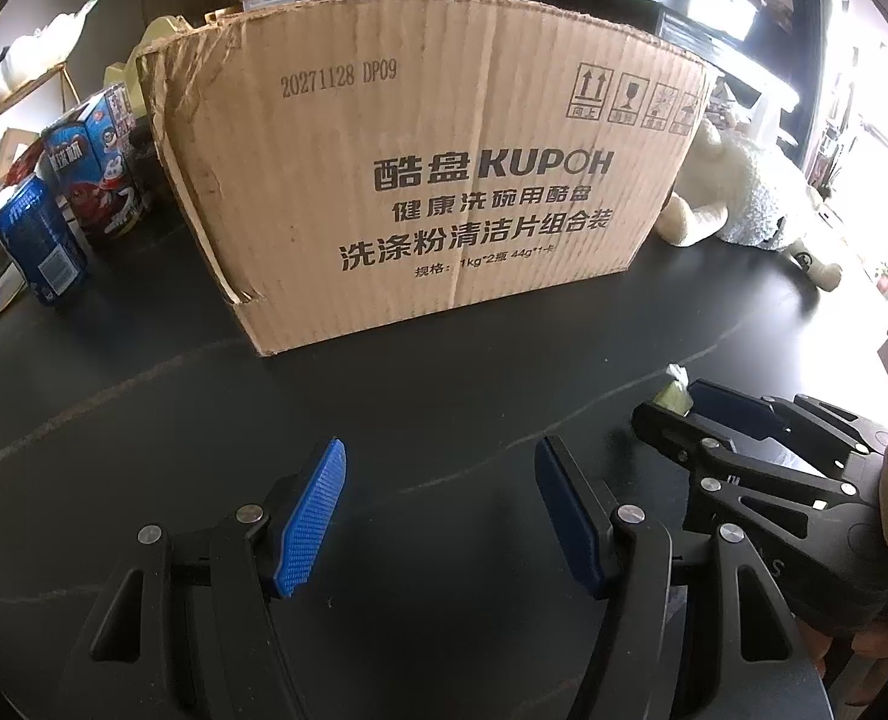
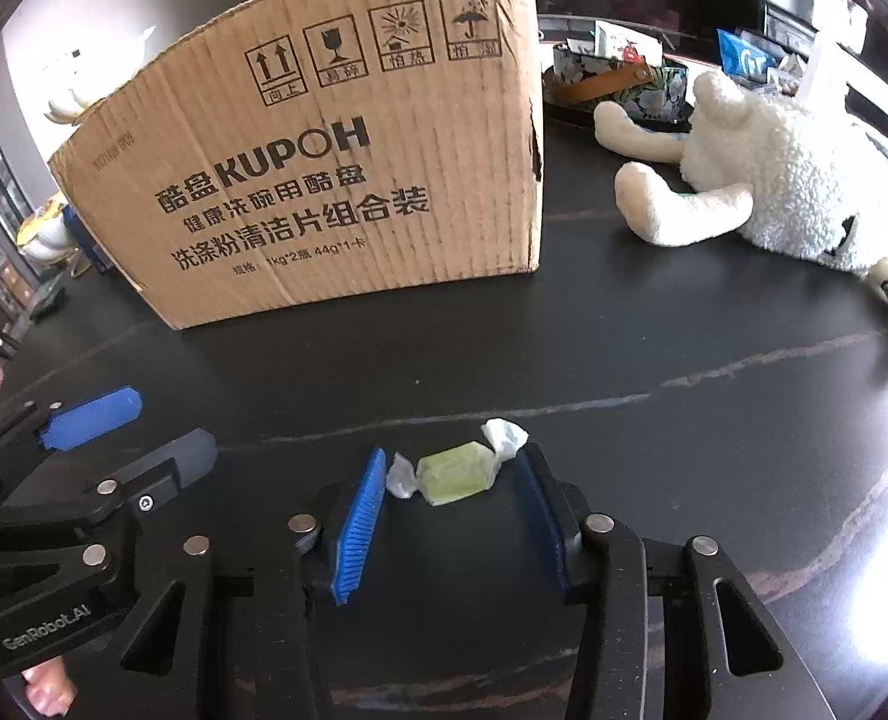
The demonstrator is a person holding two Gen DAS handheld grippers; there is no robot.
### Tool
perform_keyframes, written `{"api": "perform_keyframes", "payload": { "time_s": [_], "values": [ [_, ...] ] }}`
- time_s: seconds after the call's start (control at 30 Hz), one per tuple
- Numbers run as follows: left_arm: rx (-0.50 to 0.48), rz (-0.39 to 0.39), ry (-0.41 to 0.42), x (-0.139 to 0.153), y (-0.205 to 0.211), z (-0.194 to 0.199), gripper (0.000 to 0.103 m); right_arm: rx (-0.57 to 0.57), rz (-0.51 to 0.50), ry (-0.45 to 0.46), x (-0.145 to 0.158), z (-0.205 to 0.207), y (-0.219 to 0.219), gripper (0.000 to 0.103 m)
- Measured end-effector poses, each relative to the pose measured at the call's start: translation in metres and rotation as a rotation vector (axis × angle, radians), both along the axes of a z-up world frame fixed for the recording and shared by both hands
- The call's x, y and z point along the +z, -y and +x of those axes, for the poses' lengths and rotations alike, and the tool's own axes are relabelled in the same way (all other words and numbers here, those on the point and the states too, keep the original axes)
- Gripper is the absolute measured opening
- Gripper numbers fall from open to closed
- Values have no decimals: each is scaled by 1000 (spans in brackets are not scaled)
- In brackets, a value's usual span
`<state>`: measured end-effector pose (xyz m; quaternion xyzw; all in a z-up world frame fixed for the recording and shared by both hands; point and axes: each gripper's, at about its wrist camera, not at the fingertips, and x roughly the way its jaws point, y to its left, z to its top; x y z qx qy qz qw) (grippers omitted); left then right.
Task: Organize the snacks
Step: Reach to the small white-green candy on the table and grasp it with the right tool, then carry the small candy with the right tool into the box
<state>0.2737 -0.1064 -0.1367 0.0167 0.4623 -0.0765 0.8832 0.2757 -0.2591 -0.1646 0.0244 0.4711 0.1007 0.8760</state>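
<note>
At lower left of the right wrist view, the left gripper hung released and empty. At lower centre, the right gripper bracketed a small green candy in a clear twisted wrapper lying on the dark veined tabletop; its pads touched only the wrapper ends, not yet clenched. Closing squarely on the candy's body, not the twists, would likely serve best before lifting toward the brown printed cardboard box above.

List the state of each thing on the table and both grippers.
Candy: wrapped, lying on the table between the right gripper's pads.
Right gripper: around the candy, not clamped.
Left gripper: open, empty.
Cardboard box: upright, top open.
Plush toy: lying down.
Blue can: upright.
</note>
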Motion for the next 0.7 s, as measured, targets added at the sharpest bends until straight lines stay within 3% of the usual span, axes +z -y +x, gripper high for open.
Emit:
{"api": "perform_keyframes", "payload": {
  "time_s": [0.37,0.7],
  "values": [
    [8,13,9,2,1,1,65,2,-22,19,4,-5,-4,28],
    [23,13,28,14,-4,-4,65,3,6,55,18,-12,-7,27]
  ]
}}
